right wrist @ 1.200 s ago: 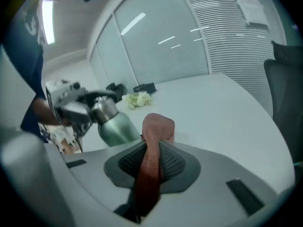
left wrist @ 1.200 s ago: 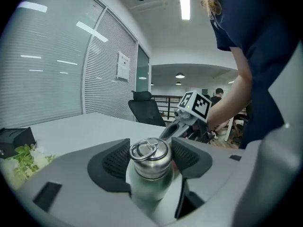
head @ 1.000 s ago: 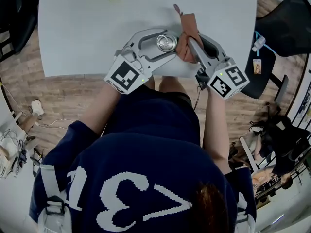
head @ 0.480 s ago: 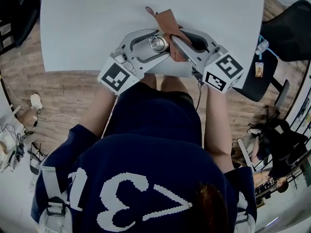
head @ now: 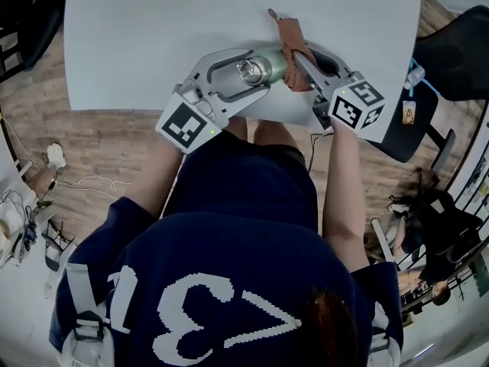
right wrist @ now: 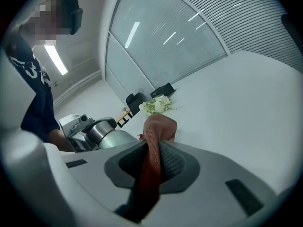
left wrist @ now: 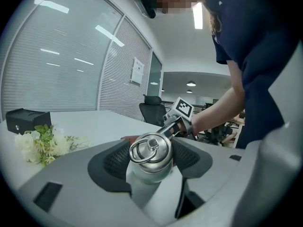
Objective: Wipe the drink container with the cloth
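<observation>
A steel drink bottle (head: pixel 262 69) with a ring on its lid is tilted over the near edge of the white table (head: pixel 145 44). My left gripper (head: pixel 246 73) is shut on it, the pads pressing its sides just below the lid (left wrist: pixel 150 150). My right gripper (head: pixel 299 61) is shut on a brown cloth (head: pixel 291 37), which stands up between its pads (right wrist: pixel 152 148). The cloth lies against the right side of the bottle (right wrist: pixel 108 135). From the left gripper view, the right gripper (left wrist: pixel 179 121) shows just behind the bottle.
A bunch of white flowers (left wrist: pixel 41 143) lies at the far side of the table, with a black box (left wrist: pixel 24 120) behind it. A black office chair (head: pixel 451 44) stands to the right of the table. The person's body is close to the table's near edge.
The right gripper drew the cloth left across the top of the bottle, then back to its right side. The bottle now leans over further, showing more of its side.
</observation>
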The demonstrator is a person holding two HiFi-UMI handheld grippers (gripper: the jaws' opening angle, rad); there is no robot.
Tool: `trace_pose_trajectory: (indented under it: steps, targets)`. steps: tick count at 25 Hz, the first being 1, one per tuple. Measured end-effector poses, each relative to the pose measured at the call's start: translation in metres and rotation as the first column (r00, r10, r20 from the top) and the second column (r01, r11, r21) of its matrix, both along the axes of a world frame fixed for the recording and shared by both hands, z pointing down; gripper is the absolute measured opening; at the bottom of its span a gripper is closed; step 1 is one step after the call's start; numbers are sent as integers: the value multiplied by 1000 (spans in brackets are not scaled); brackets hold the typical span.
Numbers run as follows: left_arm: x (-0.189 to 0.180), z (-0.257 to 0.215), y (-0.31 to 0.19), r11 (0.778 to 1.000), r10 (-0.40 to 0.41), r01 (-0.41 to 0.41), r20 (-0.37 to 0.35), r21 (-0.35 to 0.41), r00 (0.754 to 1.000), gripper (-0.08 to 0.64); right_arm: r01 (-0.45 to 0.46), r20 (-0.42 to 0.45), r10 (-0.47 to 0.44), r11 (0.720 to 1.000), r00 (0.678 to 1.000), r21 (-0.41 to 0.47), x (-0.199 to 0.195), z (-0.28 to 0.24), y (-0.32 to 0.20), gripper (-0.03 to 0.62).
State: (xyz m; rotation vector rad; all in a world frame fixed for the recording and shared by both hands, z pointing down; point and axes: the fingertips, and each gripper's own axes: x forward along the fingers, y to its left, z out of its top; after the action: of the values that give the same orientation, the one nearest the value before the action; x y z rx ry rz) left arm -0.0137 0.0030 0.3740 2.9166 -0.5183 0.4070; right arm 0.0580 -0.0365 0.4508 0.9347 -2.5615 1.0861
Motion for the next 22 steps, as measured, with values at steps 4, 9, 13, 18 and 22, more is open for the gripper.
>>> trace_pose_trajectory:
  steps: [4,9,13,18,22]
  targets:
    - [1,-1,-1,1000,-9,9,-12,-10,1000,281,30,28,-31,999,999,38,-13,-21,3,74]
    - [-1,0,-3,999,-32,32,-15,-41,999,281,106,92,-119,986,989,131,-47,-70,9,74]
    - [-5,2,-5,996,-55,54,-13,-71,998,281,143,67,-156,975,985,173,-62,-81,12,74]
    - [-1,2,-5,992,-81,79,-13,-94,997,281,15,76,-25,992,997,129,-32,-54,4,72]
    - [-7,3,-15,976,-155,148,-37,-158,987,281,-73,-9,74,994,997,87,-10,-19,-4,71]
